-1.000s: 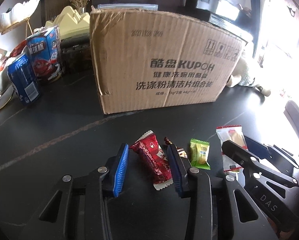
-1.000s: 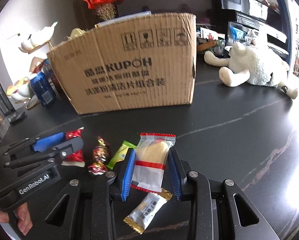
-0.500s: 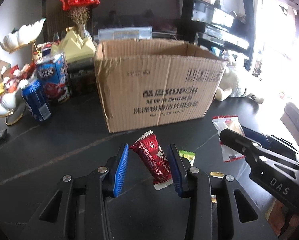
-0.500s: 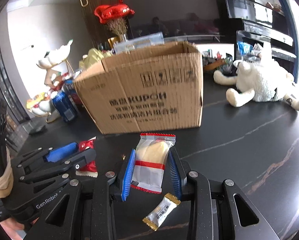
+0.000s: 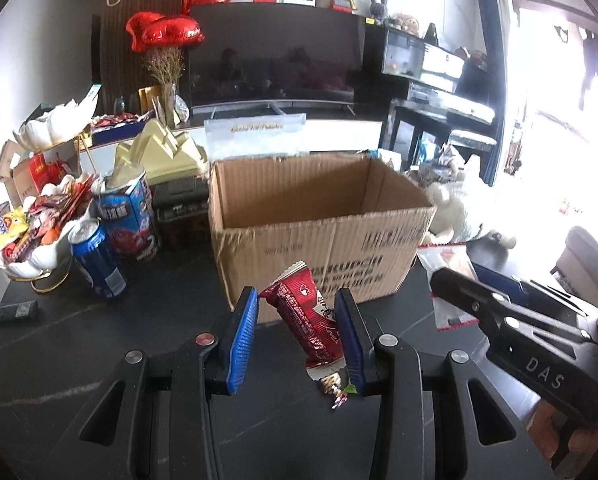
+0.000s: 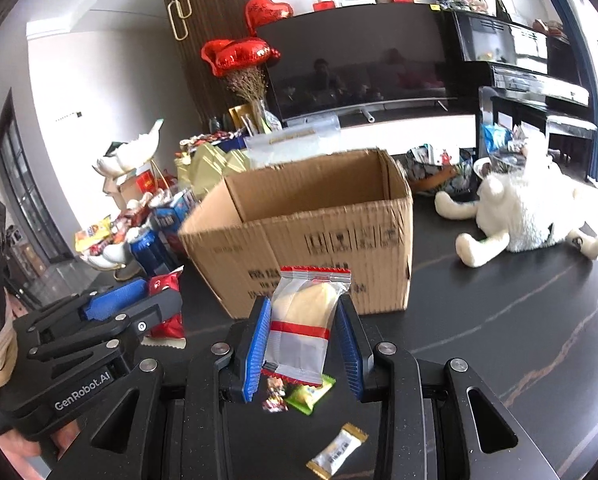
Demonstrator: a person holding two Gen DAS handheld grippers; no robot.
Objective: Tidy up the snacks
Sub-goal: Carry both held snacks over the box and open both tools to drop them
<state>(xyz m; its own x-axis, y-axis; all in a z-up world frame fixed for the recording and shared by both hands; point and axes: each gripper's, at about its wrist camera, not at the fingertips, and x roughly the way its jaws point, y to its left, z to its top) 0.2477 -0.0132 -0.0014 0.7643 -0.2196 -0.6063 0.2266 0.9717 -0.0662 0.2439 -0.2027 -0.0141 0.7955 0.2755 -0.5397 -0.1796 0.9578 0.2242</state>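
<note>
- On the dark table (image 6: 499, 320), nearest, lie a gold-and-white candy (image 6: 337, 451), a green packet (image 6: 309, 394) and a small foil sweet (image 6: 274, 394).
- The left gripper (image 5: 295, 330) is clamped on a red snack packet (image 5: 309, 318), held above the table.
- The right gripper (image 6: 303, 340) is clamped on a clear bun packet (image 6: 305, 320).
- Beyond stands the open cardboard box (image 6: 319, 240), with a white plush toy (image 6: 531, 212) to its right.

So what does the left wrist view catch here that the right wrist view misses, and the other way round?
Only the left wrist view shows the black remote-like item on the table. Only the right wrist view shows the whole white plush, the green packet and the gold-edged candy lying below. Both show the open box, the left gripper shut on the red snack and the right gripper shut on the clear-wrapped bun.
</note>
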